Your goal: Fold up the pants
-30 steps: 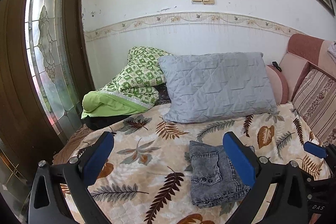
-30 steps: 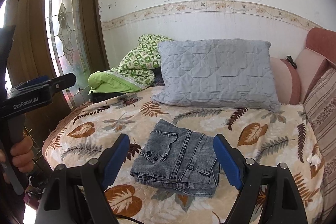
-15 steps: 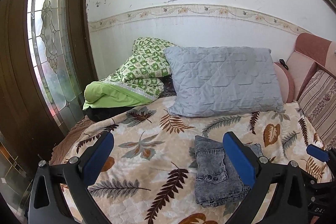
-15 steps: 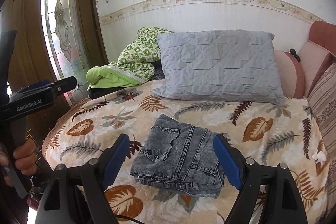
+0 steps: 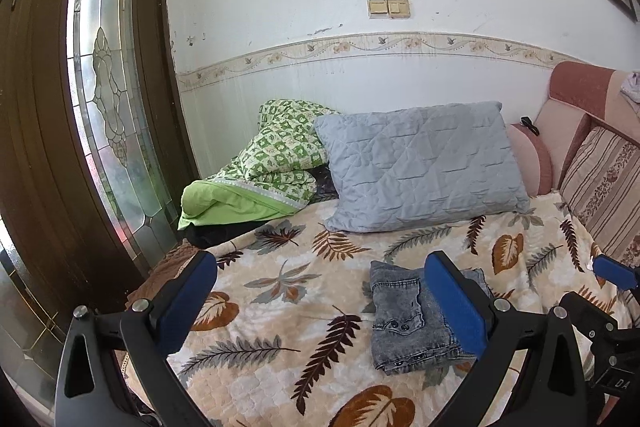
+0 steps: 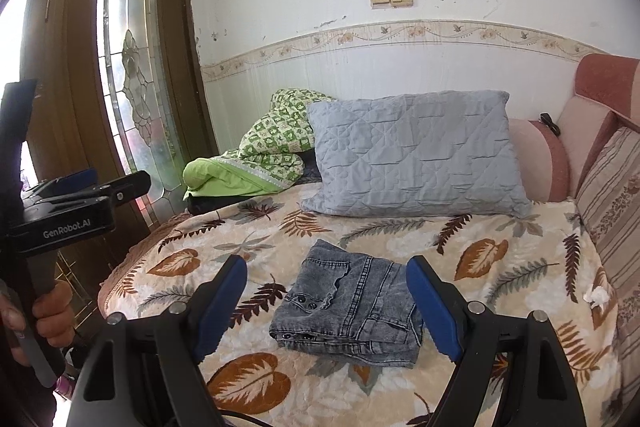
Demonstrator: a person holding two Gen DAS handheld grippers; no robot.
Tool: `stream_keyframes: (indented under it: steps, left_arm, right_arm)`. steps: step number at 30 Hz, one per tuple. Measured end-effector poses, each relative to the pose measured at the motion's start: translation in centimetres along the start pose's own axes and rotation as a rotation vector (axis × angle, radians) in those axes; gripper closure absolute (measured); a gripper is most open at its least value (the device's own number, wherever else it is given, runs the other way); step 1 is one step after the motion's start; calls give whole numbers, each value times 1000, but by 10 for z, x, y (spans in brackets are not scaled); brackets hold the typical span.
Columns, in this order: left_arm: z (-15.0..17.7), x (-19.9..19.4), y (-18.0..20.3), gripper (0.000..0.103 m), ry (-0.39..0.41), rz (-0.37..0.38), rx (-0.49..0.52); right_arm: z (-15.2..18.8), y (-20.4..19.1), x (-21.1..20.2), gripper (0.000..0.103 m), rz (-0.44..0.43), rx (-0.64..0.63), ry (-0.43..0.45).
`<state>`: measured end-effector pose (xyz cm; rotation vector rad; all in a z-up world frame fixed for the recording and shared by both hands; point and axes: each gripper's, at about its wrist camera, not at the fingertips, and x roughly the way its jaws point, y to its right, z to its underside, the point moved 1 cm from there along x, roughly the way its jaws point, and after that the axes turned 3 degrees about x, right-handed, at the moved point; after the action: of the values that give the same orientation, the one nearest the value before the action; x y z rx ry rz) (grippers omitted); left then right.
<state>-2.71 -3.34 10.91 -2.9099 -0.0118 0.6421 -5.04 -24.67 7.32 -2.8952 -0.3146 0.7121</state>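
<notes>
Grey washed denim pants (image 6: pixel 348 307) lie folded into a compact stack on the leaf-patterned bedspread (image 6: pixel 500 267), waistband snaps facing the near edge. My right gripper (image 6: pixel 326 307) hovers short of the stack, open, its blue pads apart and nothing between them. In the left wrist view the pants (image 5: pixel 404 323) sit right of centre, partly behind one blue pad. My left gripper (image 5: pixel 320 303) is open too, held back from the bed over bare bedspread (image 5: pixel 280 307). A hand (image 6: pixel 48 311) grips the left gripper's handle at the far left of the right wrist view.
A grey quilted pillow (image 6: pixel 412 155) leans against the wall behind the pants, beside a green patterned blanket (image 6: pixel 260 163). Pink and striped cushions (image 6: pixel 608 187) line the right side. A dark wooden door with leaded glass (image 5: pixel 108 99) stands left of the bed.
Both grippers have drawn back and slightly up from the bed, so the folded pants look smaller and farther. Jaws stay open; the pants have not moved.
</notes>
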Motion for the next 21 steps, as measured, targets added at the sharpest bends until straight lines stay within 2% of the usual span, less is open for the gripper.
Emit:
stream_keyframes:
  steps: [6, 10, 21]
  left_arm:
    - [-6, -22, 6, 0, 42, 11, 12]
    - [-9, -24, 7, 0, 60, 14, 14]
    - [5, 33, 11, 0, -6, 103, -10]
  right_arm:
    - [-4, 1, -26, 19, 15, -11, 45]
    - [-8, 4, -31, 16, 14, 19, 73]
    - [8, 14, 25, 16, 1, 40, -36]
